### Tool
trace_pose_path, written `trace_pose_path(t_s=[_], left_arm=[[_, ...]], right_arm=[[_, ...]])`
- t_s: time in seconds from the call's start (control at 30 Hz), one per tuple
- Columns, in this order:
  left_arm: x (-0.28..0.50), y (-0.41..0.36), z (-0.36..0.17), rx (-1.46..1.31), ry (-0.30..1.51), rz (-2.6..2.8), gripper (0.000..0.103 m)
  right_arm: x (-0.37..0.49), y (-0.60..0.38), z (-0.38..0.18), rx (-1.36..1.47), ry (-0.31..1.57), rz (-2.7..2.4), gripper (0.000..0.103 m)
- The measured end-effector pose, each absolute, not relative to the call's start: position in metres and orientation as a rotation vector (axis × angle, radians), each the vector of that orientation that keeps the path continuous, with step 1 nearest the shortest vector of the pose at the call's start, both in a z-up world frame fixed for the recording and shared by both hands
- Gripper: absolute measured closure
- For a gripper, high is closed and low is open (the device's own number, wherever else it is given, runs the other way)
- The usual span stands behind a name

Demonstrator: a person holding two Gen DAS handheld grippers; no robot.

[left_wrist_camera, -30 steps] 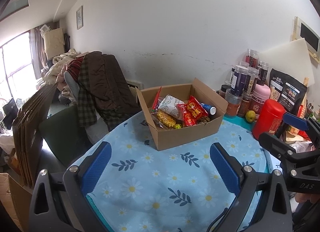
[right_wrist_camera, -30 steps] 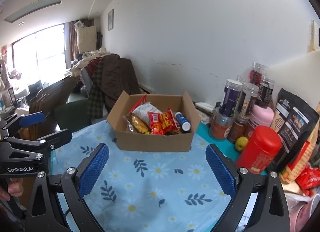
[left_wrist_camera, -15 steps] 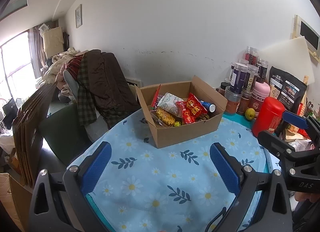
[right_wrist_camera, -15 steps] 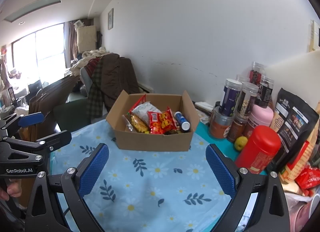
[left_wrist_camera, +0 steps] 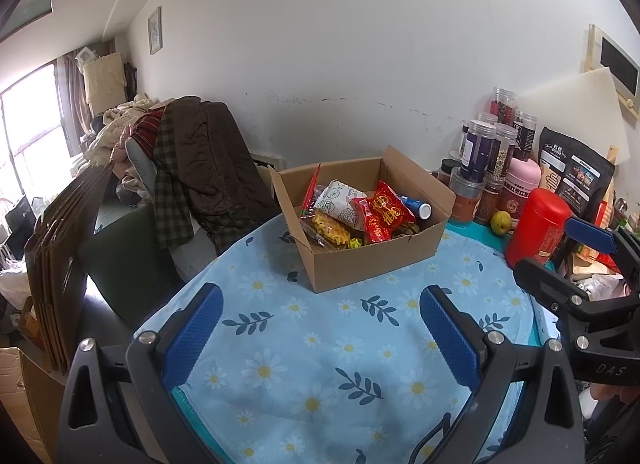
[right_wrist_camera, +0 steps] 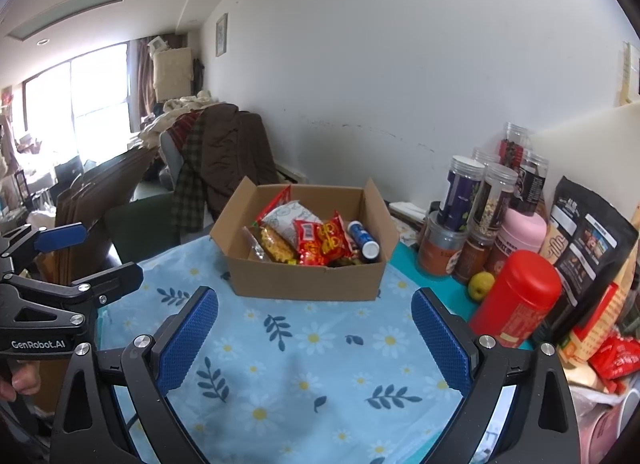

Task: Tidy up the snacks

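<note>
Your left tool (left_wrist_camera: pixel 320 328) hangs over the flowered cloth (left_wrist_camera: pixel 320 344) with its blue pads spread wide and nothing between them; your right tool (right_wrist_camera: pixel 314 328) is spread just as wide and equally empty. Each view catches the other tool at its edge: the left view shows the right one at the far right, and only the right view shows fingertips of a hand (right_wrist_camera: pixel 18 384) under the left tool's black body. Both tools point level at the cardboard box (right_wrist_camera: pixel 304 284), standing open on the counter beyond them. In it lie red snack packs (right_wrist_camera: pixel 320 242), a yellow pack (right_wrist_camera: pixel 276 246), a white pouch (left_wrist_camera: pixel 340 203) and a blue tube (right_wrist_camera: pixel 364 242). Items lower in the box are hidden. Right of the box stand a red canister (right_wrist_camera: pixel 516 300), jars (right_wrist_camera: pixel 476 195) and a small green fruit (right_wrist_camera: pixel 480 286).
</note>
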State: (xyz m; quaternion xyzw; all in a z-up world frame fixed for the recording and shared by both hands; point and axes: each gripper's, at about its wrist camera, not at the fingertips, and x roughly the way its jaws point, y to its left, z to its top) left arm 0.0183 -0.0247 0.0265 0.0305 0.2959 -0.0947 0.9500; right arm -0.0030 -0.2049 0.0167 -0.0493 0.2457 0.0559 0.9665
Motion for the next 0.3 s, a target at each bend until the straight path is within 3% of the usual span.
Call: trace_pose_path(t_s=[0.3], left_arm=[[0.0183,-0.0243,0.0259,0.062,0.604,-0.199,0.002]], right_arm=[[-0.0014,-0.2051,0.0146,-0.098,0.501,0.116,0.004]])
